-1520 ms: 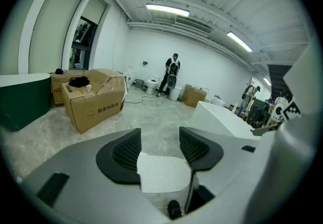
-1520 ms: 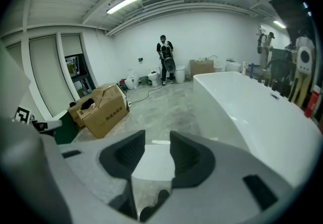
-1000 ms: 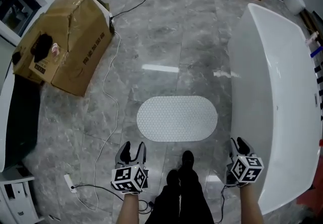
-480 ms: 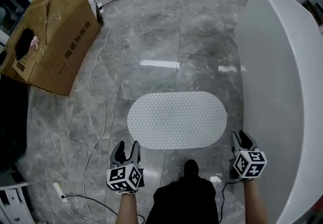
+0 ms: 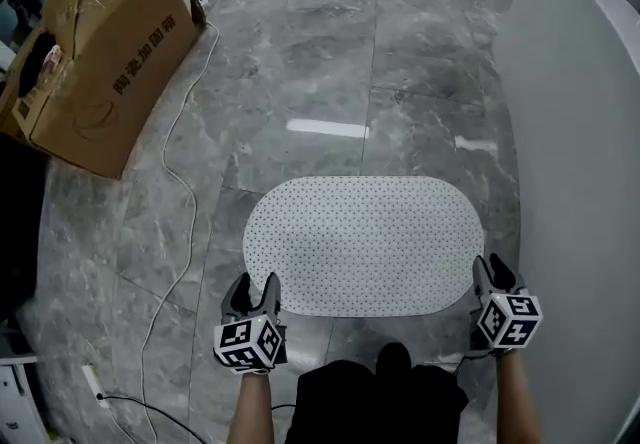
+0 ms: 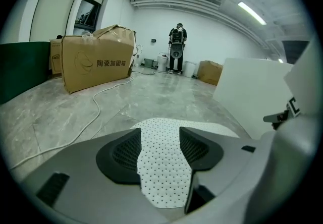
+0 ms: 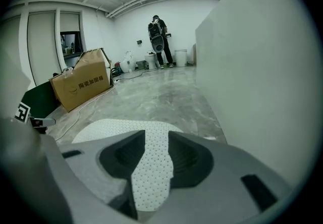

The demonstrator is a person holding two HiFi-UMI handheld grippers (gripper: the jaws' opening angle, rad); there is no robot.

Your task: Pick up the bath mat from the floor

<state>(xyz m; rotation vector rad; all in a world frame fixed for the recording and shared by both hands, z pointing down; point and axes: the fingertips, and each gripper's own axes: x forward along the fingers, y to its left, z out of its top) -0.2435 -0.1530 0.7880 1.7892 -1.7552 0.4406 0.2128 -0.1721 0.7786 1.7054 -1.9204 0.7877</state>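
In the head view the white, oval, dotted rubber bath mat (image 5: 365, 244) lay flat on the grey marble floor (image 5: 300, 52). The left gripper (image 5: 256, 288) was at its near left edge and the right gripper (image 5: 497, 272) at its near right end. We judged this the approach step; next, both must take the near edge and close.

Only the left gripper view showed its jaws wide apart and empty, with the mat visible through the gap.

The right gripper view showed jaws about half open, also empty.

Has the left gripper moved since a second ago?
Yes. The left gripper has closed in on the bath mat; its tips are now at the mat's near edge.
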